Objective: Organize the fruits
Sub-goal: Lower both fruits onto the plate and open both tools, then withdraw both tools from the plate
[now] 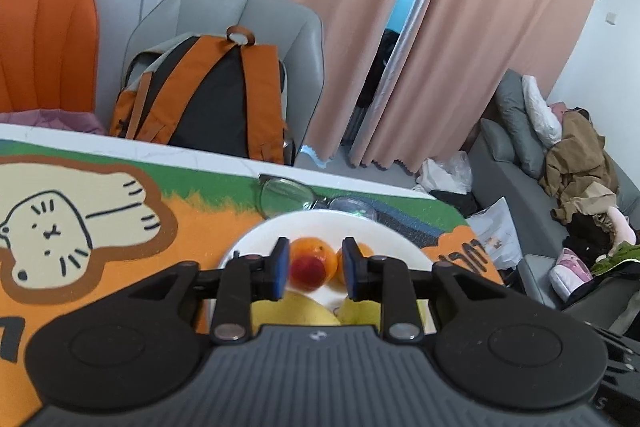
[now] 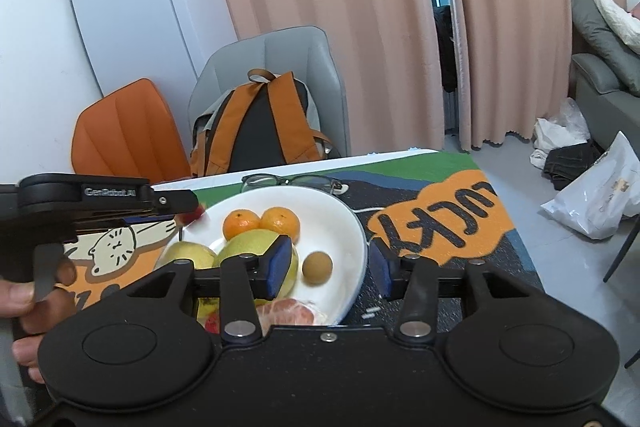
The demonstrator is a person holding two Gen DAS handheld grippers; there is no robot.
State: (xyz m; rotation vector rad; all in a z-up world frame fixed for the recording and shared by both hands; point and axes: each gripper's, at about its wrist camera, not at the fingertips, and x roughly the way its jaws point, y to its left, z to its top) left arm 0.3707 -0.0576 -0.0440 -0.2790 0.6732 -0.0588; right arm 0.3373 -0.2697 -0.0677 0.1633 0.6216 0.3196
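Cartoon mat; left tongs gripping red fruit

"GenRobot.AI" — left tongs; "LUCKY" — mat.

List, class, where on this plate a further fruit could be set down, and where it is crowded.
Bare patch: plate at its right rim, beside the small brown fruit. Another lies between the oranges and the far rim by the glasses. Crowded: left and near side, with pears and peeled citrus.

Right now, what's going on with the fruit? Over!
Left gripper around red fruit, grip unclear. Right gripper open, empty. Plate crowded. Glasses behind plate.
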